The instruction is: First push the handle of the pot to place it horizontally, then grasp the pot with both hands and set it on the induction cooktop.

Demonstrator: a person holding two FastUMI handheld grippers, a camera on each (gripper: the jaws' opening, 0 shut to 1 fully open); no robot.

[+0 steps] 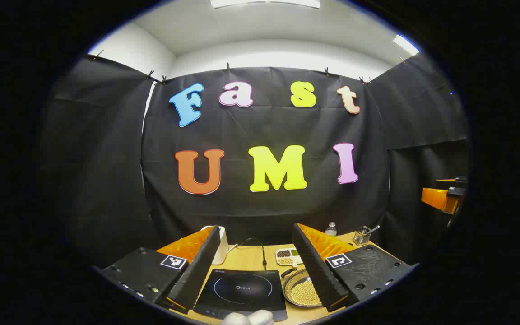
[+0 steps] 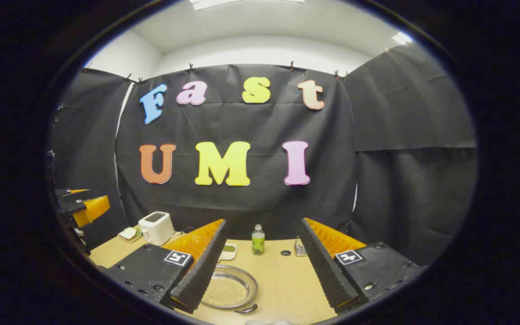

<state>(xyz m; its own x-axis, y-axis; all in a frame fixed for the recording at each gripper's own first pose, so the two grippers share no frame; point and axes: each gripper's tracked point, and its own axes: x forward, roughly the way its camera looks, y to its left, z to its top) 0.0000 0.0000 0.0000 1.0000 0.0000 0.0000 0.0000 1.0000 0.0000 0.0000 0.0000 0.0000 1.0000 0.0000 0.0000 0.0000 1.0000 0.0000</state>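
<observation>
Task looked barely begun, if at all. Going L to R in the left gripper view: left gripper [image 1: 255,271] hung above the table [image 1: 251,257] w/ fingers spread wide, nothing between them; cooktop [image 1: 242,291] sat bare under it, nothing on its surface. Just beside it on the R was the pot [image 1: 303,291], shallow, w/ pale grains inside, resting on the table, not on the cooktop. In the right gripper view the pot [image 2: 228,289] lay near the right gripper's left finger, its handle [image 2: 246,309] a short dark stub at the near rim; angle hard to judge. Right gripper [image 2: 264,266] was likewise spread, holding nothing, off the pot. Judged: handle push, two-handed lift & placement all remained.
</observation>
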